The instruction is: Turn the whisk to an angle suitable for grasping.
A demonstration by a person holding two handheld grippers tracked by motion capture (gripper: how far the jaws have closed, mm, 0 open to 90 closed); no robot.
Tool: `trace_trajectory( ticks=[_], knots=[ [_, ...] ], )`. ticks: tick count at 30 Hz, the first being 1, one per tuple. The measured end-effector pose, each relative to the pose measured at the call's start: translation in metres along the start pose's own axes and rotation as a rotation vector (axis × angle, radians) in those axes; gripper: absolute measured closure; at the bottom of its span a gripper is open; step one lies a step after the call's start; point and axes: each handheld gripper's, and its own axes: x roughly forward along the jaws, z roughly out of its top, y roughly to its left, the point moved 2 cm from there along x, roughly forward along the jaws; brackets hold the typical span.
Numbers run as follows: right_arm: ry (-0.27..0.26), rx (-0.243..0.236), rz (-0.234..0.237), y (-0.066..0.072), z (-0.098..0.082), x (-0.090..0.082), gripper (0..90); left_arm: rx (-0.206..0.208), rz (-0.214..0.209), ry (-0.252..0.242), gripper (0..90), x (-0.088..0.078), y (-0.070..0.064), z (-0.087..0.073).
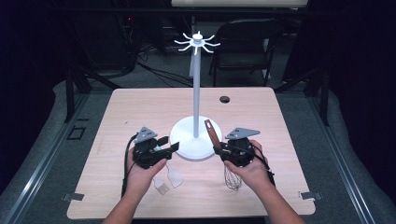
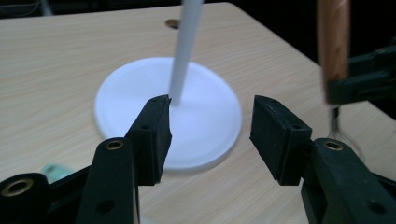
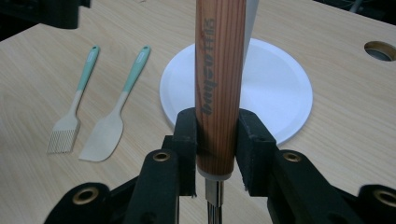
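Note:
A white utensil stand point(image 1: 196, 84) with a round base point(image 1: 187, 140) and a ring of hooks on top point(image 1: 197, 43) stands mid-table. My right gripper point(image 1: 219, 150) is shut on the wooden handle of a whisk point(image 3: 219, 84), just right of the base; the whisk's wire head point(image 1: 232, 178) hangs below the hand. My left gripper point(image 1: 169, 145) is open and empty at the base's left edge, pointing at the pole point(image 2: 184, 51). A small brush point(image 3: 70, 116) and a small spatula point(image 3: 109, 126) with teal handles lie flat on the table near the left hand.
The wooden table point(image 1: 140, 107) has a cable hole point(image 1: 224, 99) at the back. A black chair point(image 1: 245, 44) stands beyond the far edge. Metal clips point(image 1: 74, 196) sit at the front corners.

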Motion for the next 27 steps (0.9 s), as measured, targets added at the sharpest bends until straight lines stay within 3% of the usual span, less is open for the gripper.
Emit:
trace_trajectory(
  ticks=[6, 9, 15, 24, 27],
  knots=[
    [-0.017, -0.020, 0.003, 0.005, 0.001, 0.001, 70.9, 0.015, -0.094, -0.009, 47.6, 0.028, -0.032, 0.022],
    [-0.016, -0.028, -0.001, 0.006, 0.001, 0.001, 70.9, -0.008, -0.122, -0.019, 45.9, 0.037, -0.038, 0.028],
    [-0.043, -0.039, 0.010, 0.011, 0.000, 0.002, 70.9, -0.027, -0.152, -0.019, 47.1, 0.049, -0.049, 0.035],
    [-0.047, -0.057, 0.017, 0.014, 0.000, 0.004, 70.8, -0.032, -0.147, -0.025, 62.3, 0.055, -0.054, 0.036],
    [-0.053, -0.049, 0.023, 0.013, 0.000, 0.004, 70.6, -0.028, -0.154, -0.034, 63.7, 0.055, -0.054, 0.037]
  ],
)
